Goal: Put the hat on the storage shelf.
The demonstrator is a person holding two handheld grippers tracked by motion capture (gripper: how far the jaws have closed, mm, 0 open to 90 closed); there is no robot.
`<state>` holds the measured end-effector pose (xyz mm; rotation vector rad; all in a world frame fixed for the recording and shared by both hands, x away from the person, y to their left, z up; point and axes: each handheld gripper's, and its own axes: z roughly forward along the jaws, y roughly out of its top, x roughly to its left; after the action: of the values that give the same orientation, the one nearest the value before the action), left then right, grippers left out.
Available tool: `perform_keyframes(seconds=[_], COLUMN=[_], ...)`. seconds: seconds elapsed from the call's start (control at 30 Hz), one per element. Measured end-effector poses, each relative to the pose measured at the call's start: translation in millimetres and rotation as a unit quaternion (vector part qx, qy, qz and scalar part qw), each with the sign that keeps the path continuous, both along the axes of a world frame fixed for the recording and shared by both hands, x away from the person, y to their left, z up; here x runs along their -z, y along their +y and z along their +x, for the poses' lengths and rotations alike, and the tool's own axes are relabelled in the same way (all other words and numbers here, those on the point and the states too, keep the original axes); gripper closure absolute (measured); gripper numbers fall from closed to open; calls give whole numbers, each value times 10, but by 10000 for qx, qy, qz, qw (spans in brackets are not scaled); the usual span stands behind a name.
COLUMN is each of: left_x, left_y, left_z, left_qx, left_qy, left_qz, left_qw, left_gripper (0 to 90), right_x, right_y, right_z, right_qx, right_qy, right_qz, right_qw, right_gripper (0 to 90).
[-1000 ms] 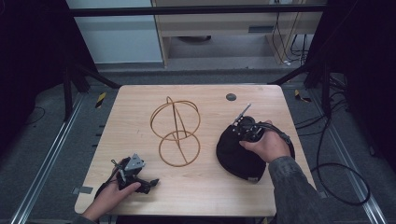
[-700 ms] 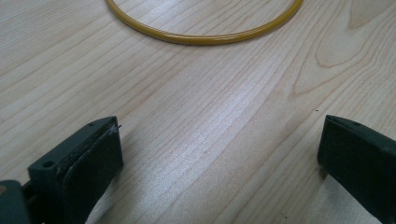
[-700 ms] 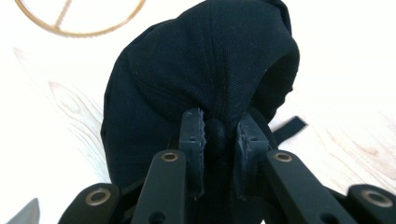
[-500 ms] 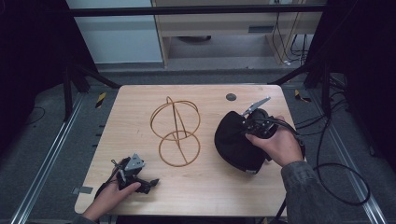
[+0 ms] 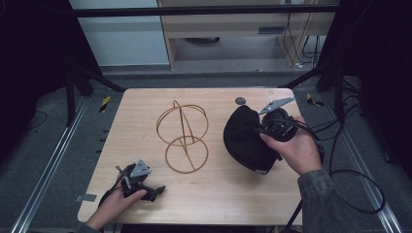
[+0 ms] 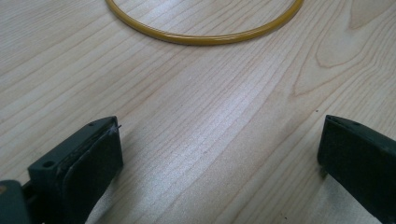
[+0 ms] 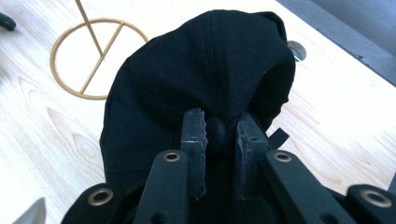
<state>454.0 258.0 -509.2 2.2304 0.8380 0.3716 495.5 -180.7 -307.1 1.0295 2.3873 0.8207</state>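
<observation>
Right gripper view is showing the right gripper (image 7: 219,135) with its two jaws drawn close together and pinching a bunched fold of a black cap (image 7: 205,74), the cloth swelling up and away from the jaws and hanging over the wooden table (image 7: 46,135). From the high view, the right hand (image 5: 296,148) is wrapping around that gripper (image 5: 265,127) at the right side of the table (image 5: 233,194), and the cap (image 5: 245,138) is sitting just left of the hand, its lower edge touching or nearly touching the tabletop; I cannot tell which. Just beyond the cap, near the far edge, a small dark round disc (image 5: 240,100) is lying flat on the wood. Toward the middle of the table a gold wire stand (image 5: 182,136) is standing, made of a flat ring at the base and an upright ring joined by thin rods, well apart from the cap. At the near left corner the left hand (image 5: 119,201) is resting on the table holding the left gripper (image 5: 153,190), and in the left gripper view its jaws are standing wide apart over bare wood with nothing between them, the curved gold base ring (image 6: 205,32) lying ahead of them.
</observation>
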Motion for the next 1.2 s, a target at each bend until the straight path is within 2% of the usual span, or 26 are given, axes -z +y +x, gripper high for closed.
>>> perform_keyframes(seconds=[0.2, 0.77, 0.97, 1.07, 1.2], left_x=[0, -2, -2, -1, -2], left_y=[1, 0, 0, -2, -1], left_z=[2, 2, 2, 2, 2], left_qx=[7, 6, 7, 10, 11], left_qy=[-15, -4, -5, -6, -6], left_qz=[6, 12, 11, 11, 13], left_qw=[10000, 10000, 10000, 10000, 10000], left_gripper=[0, 0, 0, 0, 0], right_x=[-136, -407, -513, -544, -602], right_y=[-3, 105, 165, 178, 183], right_z=[-21, -78, -89, -85, -83], right_qx=[16, -83, -73, -93, -82], right_qy=[-165, -494, -699, -749, -764], right_qz=[119, 166, 222, 301, 288], right_qw=[9998, 9986, 9973, 9967, 9966], right_gripper=[773, 777, 778, 778, 778])
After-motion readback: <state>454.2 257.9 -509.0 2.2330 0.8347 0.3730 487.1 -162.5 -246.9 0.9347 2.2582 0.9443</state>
